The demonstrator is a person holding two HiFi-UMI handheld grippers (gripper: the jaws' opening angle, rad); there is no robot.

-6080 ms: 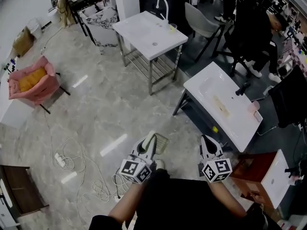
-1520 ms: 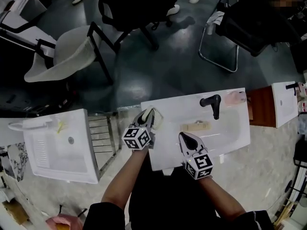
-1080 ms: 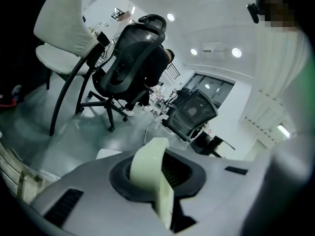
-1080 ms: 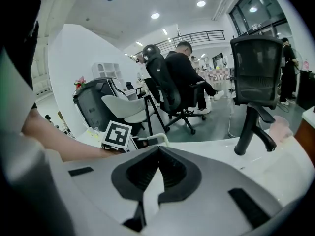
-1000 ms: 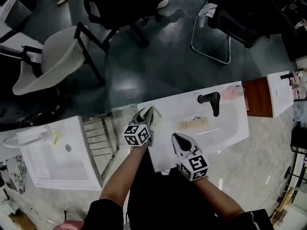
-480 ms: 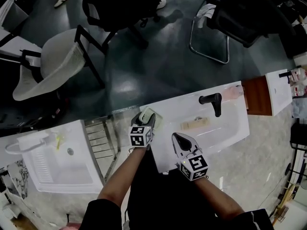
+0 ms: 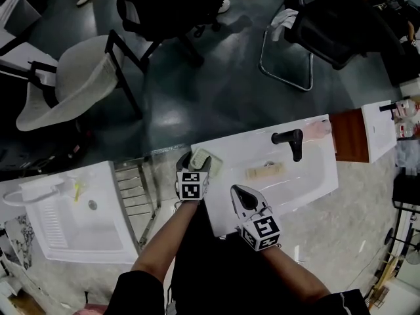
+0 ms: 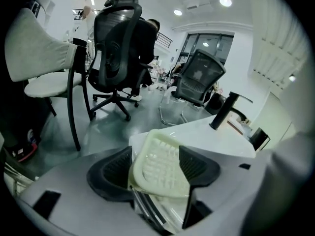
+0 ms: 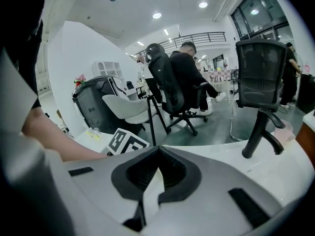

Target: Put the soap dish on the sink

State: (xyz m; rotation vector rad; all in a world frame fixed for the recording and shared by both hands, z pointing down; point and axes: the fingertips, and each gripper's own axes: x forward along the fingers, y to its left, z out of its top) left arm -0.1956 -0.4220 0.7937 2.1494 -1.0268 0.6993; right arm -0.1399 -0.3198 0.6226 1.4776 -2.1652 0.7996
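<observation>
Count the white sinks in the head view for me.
3: the middle sink with the black faucet, the left sink at lower left, the right sink cut off by the frame edge. More may be hidden.

Black-clad person, two grippers
Left gripper point(image 7: 194, 159) and right gripper point(image 7: 241, 195): pale grey shells, black ribbed pads point(image 8: 110, 172) (each bears a cube point(image 7: 191, 184) of black-and-white square markers).

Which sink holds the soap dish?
The middle sink: soap dish at its left corner, beige block inside; the left sink and right sink have neither.
</observation>
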